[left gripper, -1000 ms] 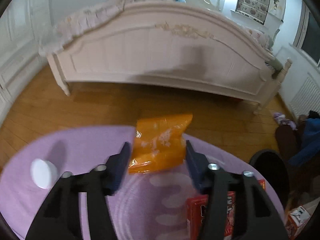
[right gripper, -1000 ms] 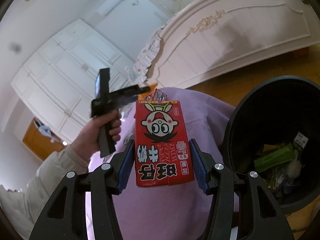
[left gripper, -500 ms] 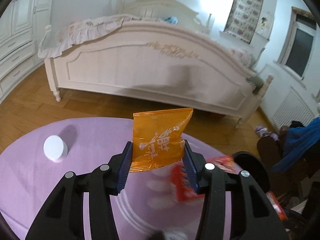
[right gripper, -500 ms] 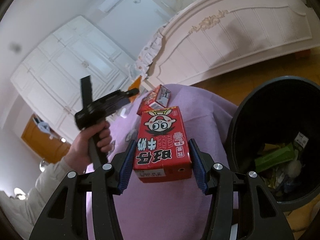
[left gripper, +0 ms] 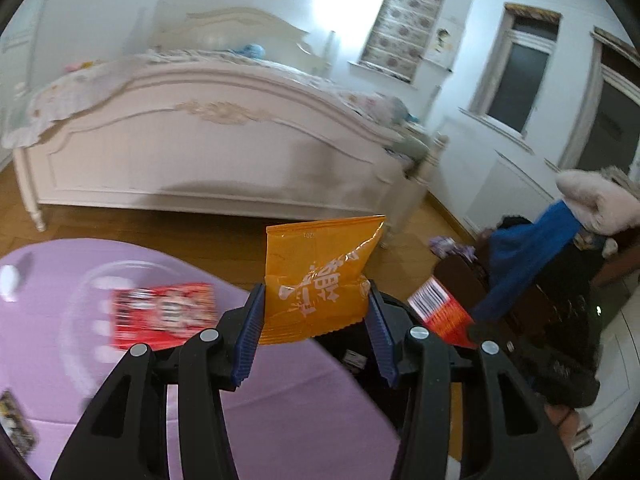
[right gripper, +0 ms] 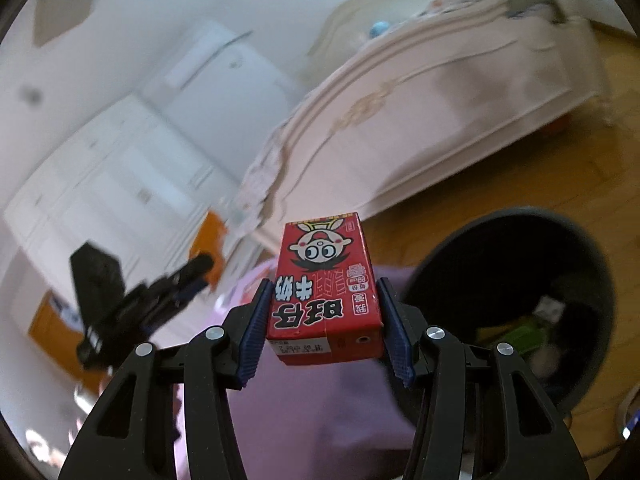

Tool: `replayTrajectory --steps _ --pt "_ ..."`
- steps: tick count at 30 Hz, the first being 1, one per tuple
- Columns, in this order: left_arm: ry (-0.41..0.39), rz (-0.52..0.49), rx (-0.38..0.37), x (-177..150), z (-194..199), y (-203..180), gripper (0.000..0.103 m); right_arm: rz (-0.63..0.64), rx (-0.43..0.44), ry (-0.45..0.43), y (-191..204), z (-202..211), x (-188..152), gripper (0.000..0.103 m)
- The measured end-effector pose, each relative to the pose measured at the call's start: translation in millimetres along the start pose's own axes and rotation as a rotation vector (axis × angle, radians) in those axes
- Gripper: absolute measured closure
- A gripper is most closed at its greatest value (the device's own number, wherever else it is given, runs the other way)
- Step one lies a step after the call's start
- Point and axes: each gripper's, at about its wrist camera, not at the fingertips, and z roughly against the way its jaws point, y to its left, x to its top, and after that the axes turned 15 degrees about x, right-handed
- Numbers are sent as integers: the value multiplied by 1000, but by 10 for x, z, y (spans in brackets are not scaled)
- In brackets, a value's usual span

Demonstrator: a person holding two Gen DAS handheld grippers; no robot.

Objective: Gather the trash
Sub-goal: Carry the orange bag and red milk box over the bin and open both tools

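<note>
Your left gripper [left gripper: 316,316] pinches an orange bag [left gripper: 320,276] by its lower edge so it stands upright, clear of the purple table [left gripper: 280,412], with the black bin [left gripper: 360,356] just beyond the fingertips at 5 o'clock. Your right gripper [right gripper: 322,316] clamps a red carton [right gripper: 324,284] by its sides, print upside down, with the bin [right gripper: 520,312] at 3 o'clock, likely for dropping. Since half a second ago, both views have swung toward the bin, and another red carton [left gripper: 160,312] lies on the table at 9 o'clock.
</note>
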Motion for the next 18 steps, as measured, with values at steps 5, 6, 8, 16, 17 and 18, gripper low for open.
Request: replayTrajectory --steps 5,6,8,16,17,18 --pt "38 -50 -41 -58 -259 -425 55 -59 -61 -27 -376 134 87 51" --pt "44 -58 -44 -76 -291 -481 55 -69 -71 -30 -450 150 93 51" --pt "61 -78 -53 -103 -392 -618 55 -81 -83 -34 -555 167 89 51" --pt "111 -147 -52 -192 -576 -921 45 -99 -141 -49 -782 229 114 47" --pt "109 -158 -43 -205 -573 -950 32 -98 -157 -56 -785 250 128 33" --pt "103 -163 -37 -229 -551 -948 25 -95 -165 -71 -768 291 129 24"
